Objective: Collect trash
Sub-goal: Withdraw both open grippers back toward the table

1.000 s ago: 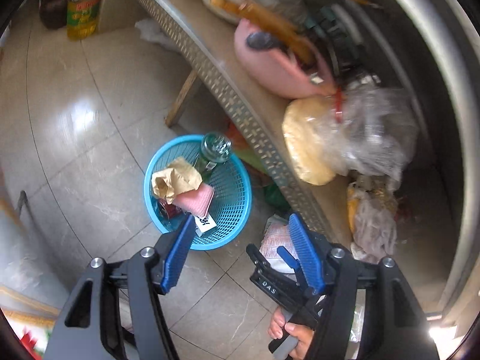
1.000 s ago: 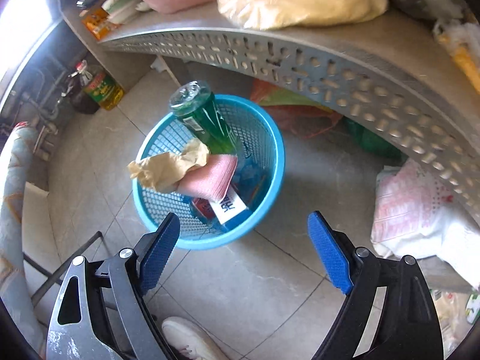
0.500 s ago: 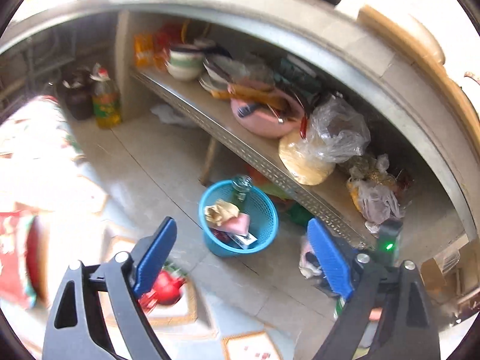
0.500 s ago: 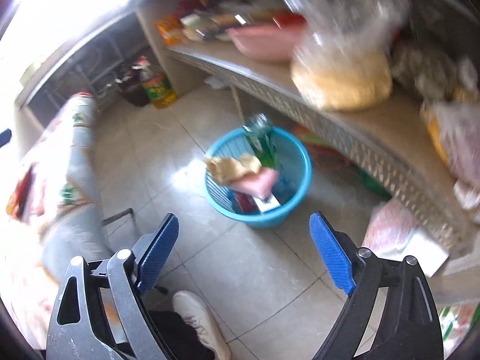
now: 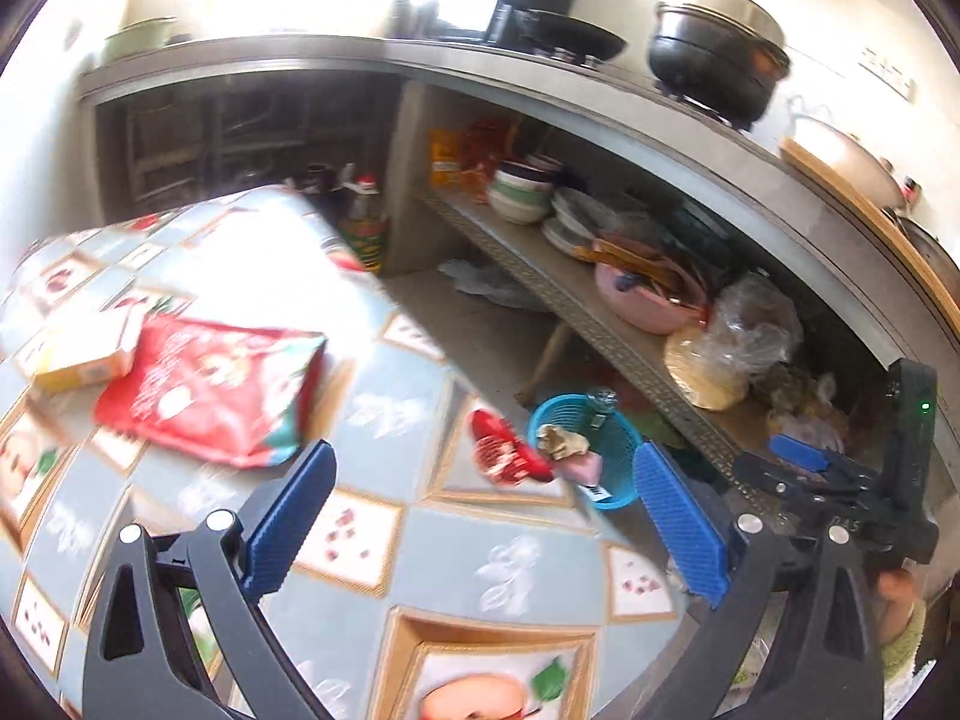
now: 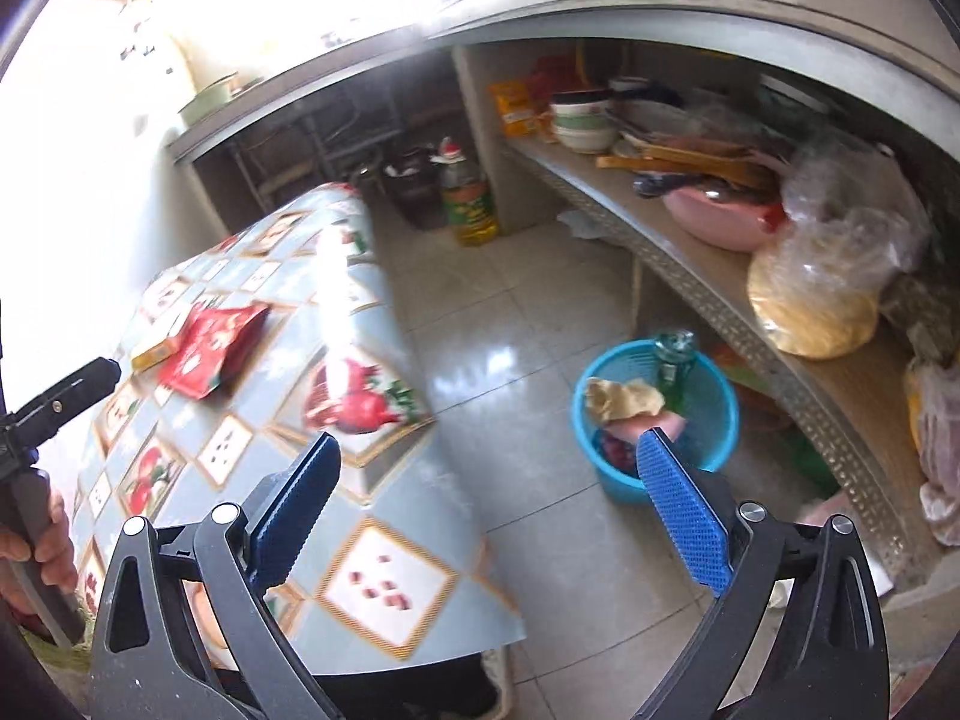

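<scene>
Red packet [image 5: 210, 387] well beyond left hand-held gripper [image 5: 480, 522], apparently.

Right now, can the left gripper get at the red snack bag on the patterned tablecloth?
Probably yes: the left gripper is open and empty above the table, and nothing lies between it and the red snack bag.

Red packet [image 5: 210, 387] flat on table

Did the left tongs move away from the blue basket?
Yes. The left tongs pulled up and back: the blue basket, close before, now looks small and far, with the table underneath.
</scene>
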Action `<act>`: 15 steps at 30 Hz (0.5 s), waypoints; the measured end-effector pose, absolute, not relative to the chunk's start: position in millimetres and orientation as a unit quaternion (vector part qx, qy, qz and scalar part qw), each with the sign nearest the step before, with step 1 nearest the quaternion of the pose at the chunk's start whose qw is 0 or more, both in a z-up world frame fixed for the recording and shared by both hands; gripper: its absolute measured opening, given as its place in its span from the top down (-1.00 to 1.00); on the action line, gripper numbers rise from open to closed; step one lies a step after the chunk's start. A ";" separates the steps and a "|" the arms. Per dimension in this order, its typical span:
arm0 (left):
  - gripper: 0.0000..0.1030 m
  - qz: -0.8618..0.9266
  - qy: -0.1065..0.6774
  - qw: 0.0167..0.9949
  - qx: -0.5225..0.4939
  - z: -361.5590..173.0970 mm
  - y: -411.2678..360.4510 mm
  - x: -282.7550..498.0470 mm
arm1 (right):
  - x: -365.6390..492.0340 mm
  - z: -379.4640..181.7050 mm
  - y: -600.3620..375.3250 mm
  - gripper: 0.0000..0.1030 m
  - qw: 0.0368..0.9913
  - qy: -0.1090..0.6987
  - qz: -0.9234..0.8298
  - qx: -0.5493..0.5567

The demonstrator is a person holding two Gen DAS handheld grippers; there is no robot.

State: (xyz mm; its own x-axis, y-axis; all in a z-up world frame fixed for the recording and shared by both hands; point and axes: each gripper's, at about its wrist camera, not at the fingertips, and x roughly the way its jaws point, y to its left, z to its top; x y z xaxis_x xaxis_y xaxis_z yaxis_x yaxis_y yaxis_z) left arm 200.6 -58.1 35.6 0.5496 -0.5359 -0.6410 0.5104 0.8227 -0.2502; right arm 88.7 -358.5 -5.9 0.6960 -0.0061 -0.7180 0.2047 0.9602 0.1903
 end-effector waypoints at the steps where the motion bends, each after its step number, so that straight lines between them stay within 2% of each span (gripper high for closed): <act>1: -0.89 -0.288 0.370 0.883 -0.019 34.1 -48.5 199.1 | 91.7 -4.5 -349.1 -0.85 0.910 0.391 -0.051 0.124; 15: -0.89 -0.153 0.370 0.914 -0.062 10.4 101.9 186.3 | 130.4 -3.4 -232.7 -0.85 0.908 0.415 0.050 -0.001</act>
